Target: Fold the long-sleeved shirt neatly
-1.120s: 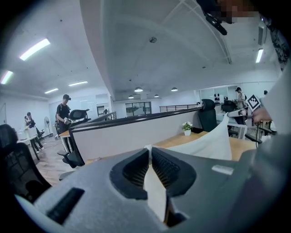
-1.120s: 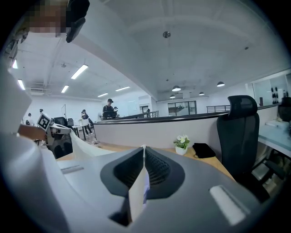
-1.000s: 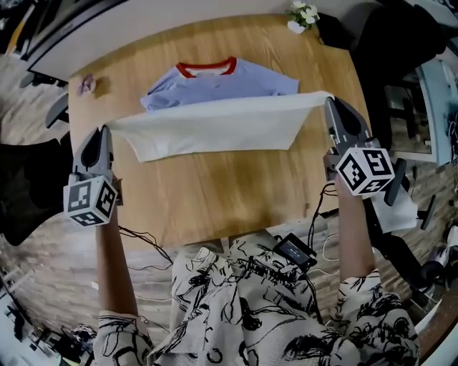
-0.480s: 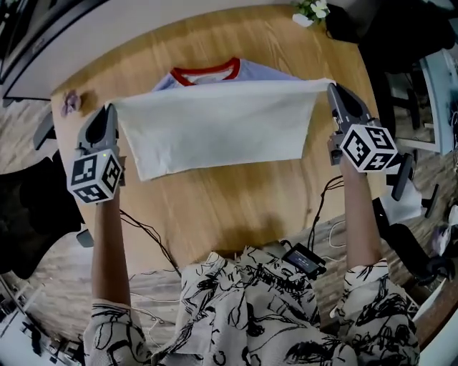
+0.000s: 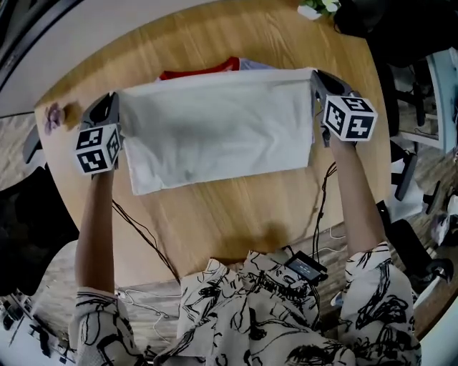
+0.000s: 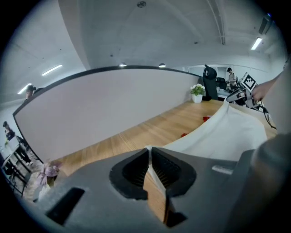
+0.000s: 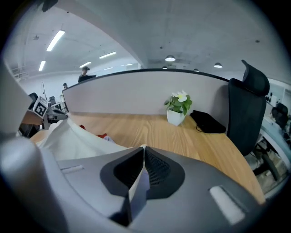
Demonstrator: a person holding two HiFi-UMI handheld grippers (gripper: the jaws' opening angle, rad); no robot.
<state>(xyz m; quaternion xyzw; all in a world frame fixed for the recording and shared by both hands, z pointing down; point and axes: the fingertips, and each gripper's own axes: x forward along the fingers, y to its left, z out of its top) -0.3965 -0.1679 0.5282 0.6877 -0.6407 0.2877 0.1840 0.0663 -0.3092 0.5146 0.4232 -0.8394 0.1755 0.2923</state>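
The long-sleeved shirt lies across the wooden table, its pale inner side up, with only a strip of the red collar showing at the far edge. My left gripper is shut on the shirt's left corner, and the cloth runs out from between its jaws. At the far right corner, my right gripper is shut on the other corner; a fold of fabric leads into its jaws. The edge between them is stretched straight.
A small potted plant and a black pouch stand at the table's far right. A pink object sits at the left edge. A black chair is beyond the right side. Cables and a black box lie near the person.
Both grippers carried the held edge away from the person and down, over the shirt's blue body. The pale layer now covers almost all of it up to the collar.
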